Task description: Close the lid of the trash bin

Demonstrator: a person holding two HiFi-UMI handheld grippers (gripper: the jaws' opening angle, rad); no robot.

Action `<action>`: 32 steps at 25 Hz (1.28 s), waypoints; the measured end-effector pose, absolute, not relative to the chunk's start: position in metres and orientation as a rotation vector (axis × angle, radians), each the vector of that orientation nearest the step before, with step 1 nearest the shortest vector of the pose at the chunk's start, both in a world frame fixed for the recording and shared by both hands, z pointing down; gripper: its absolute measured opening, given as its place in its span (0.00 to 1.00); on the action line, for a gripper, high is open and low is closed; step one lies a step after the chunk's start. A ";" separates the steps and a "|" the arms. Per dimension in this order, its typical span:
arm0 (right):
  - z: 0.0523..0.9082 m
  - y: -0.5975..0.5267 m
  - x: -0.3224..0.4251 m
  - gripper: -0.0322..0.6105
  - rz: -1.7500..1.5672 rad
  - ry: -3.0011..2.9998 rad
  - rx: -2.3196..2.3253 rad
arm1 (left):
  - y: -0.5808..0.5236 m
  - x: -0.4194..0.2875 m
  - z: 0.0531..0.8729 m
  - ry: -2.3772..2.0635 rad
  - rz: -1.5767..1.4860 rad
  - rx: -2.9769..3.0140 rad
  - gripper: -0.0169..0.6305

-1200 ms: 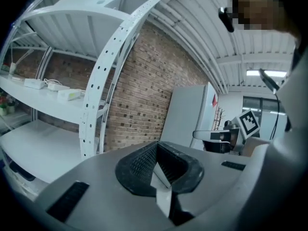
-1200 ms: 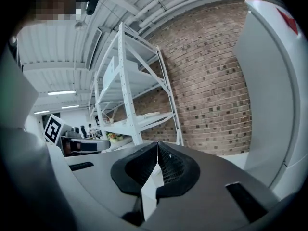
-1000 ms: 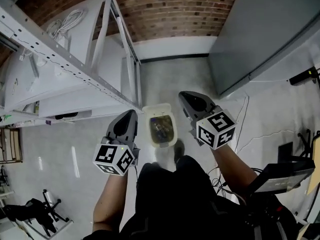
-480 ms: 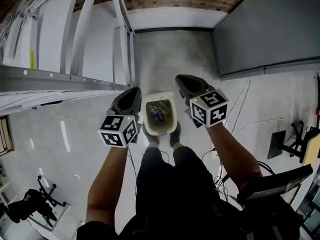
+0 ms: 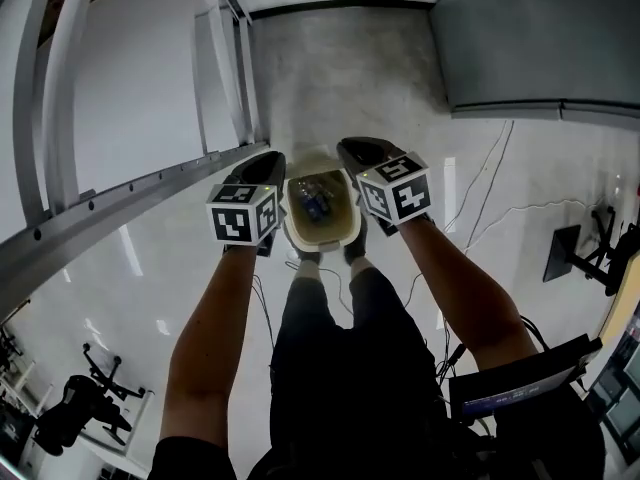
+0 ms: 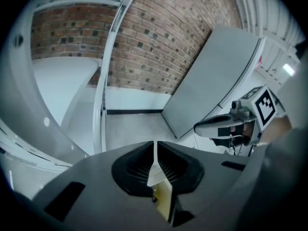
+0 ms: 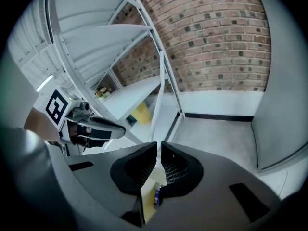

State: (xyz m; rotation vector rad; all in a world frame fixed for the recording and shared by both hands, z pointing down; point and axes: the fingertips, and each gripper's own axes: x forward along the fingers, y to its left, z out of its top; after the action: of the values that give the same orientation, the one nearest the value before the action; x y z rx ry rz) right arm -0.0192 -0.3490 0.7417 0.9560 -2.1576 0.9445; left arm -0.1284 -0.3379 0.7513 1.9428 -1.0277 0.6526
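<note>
A cream trash bin (image 5: 300,233) stands open on the floor at the person's feet, with dark rubbish and a blue item (image 5: 316,204) inside. Its lid (image 5: 318,160) seems to be raised at the far side. My left gripper (image 5: 268,160) hangs just left of the bin's rim and my right gripper (image 5: 351,148) just right of it. Both are shut on nothing. In the left gripper view the jaws (image 6: 154,150) meet in a thin slit, with the bin (image 6: 162,198) below. The right gripper (image 7: 159,150) shows the same, with the bin (image 7: 146,206) under it.
A white metal shelving rack (image 5: 215,63) runs along the left, close to the bin. A grey panel (image 5: 540,38) stands at the right, against a brick wall (image 7: 216,37). Cables (image 5: 480,223) trail over the floor at the right. The person's shoes (image 5: 355,251) touch the bin's near side.
Both grippers have drawn in toward the bin and now flank its rim closely. The head view has tipped further down, so the bin sits nearer the hands.
</note>
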 end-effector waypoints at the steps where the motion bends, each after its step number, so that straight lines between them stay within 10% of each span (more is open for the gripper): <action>1: 0.751 -0.347 -0.019 0.06 0.955 -2.143 0.950 | -0.336 -0.127 0.762 -1.015 0.677 1.933 0.03; 32: 0.927 -0.105 0.022 0.06 1.192 -1.808 0.670 | -0.112 -0.091 0.931 -0.744 0.995 1.750 0.02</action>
State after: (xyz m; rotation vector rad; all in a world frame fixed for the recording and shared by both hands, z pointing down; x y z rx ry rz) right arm 0.0219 -0.1045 0.9265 0.6700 -1.8079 1.1918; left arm -0.0913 -0.1123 0.9310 1.7496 -0.7440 0.9946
